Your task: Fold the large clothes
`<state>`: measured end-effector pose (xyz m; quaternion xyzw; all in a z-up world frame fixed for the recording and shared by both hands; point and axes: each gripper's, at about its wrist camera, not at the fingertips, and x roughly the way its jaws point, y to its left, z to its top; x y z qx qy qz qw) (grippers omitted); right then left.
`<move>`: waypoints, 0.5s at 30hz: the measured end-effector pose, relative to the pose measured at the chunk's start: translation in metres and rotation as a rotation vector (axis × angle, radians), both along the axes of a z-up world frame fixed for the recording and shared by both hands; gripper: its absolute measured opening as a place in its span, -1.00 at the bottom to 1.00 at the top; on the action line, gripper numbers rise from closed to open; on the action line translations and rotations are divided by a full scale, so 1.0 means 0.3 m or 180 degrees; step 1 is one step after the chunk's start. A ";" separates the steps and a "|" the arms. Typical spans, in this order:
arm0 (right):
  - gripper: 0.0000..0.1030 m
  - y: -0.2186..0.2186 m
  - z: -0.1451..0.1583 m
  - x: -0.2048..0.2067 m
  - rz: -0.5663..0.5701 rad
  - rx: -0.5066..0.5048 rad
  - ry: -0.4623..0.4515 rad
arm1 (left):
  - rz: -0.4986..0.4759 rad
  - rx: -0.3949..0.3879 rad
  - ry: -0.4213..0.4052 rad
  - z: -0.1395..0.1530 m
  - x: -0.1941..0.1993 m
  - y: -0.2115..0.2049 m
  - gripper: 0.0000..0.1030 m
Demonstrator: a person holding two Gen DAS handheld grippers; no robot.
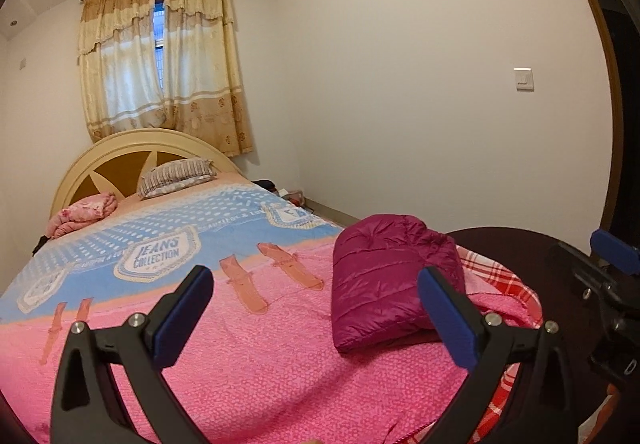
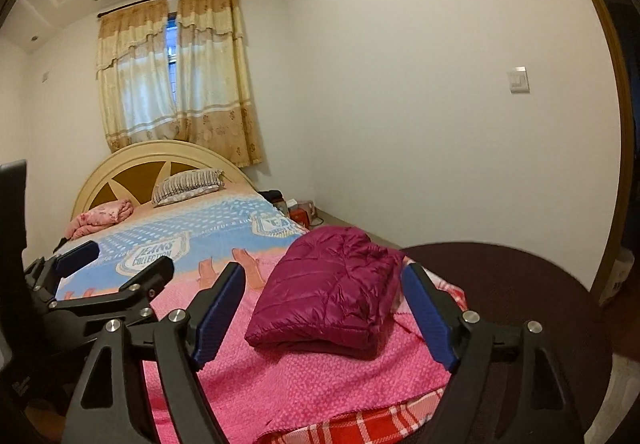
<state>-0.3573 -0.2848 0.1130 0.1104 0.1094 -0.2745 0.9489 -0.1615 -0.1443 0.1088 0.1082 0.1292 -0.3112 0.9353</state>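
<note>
Pink bedspread (image 1: 260, 364) fills the near ground under both tongs, with a red plaid blanket (image 2: 360, 424) peeping out at the bed's near edge. Closest to me, the left gripper (image 1: 316, 308) stands spread wide with nothing between its blue pads, and the right gripper (image 2: 324, 308) is likewise spread and empty, both raised clear of the bedding and tipped slightly down.

Just beyond them lies the magenta puffer jacket (image 2: 332, 292), already a compact folded bundle resting on the spread near the bed's right edge. From the right tongs it sits almost dead ahead, framed between the fingers; from the left tongs it lies ahead and off to the right, so the right hand looks nearer. Its long side appears to run away from the tongs, toward the headboard (image 1: 120, 160).

Farther off are a striped pillow (image 1: 176, 176), a curtained window (image 1: 160, 64), and the pale wall.
</note>
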 end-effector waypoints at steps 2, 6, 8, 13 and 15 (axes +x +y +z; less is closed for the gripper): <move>0.57 -0.020 -0.010 0.005 -0.0026 0.0068 0.0011 | 0.0002 0.0021 0.0005 -0.007 0.005 -0.005 1.00; 0.57 -0.027 -0.019 -0.004 -0.0063 0.0131 0.0013 | -0.0007 0.0024 0.0040 -0.016 0.006 -0.004 1.00; 0.57 -0.025 -0.018 -0.004 -0.0056 0.0120 0.0012 | -0.0022 0.0015 0.0052 -0.016 0.006 -0.001 1.00; 0.57 -0.017 -0.014 0.003 -0.0027 0.0069 0.0014 | -0.0035 0.0012 0.0068 -0.016 0.002 0.000 1.00; 0.57 -0.017 -0.012 0.003 -0.0028 0.0056 0.0009 | -0.0050 0.0012 0.0089 -0.017 0.003 0.001 1.00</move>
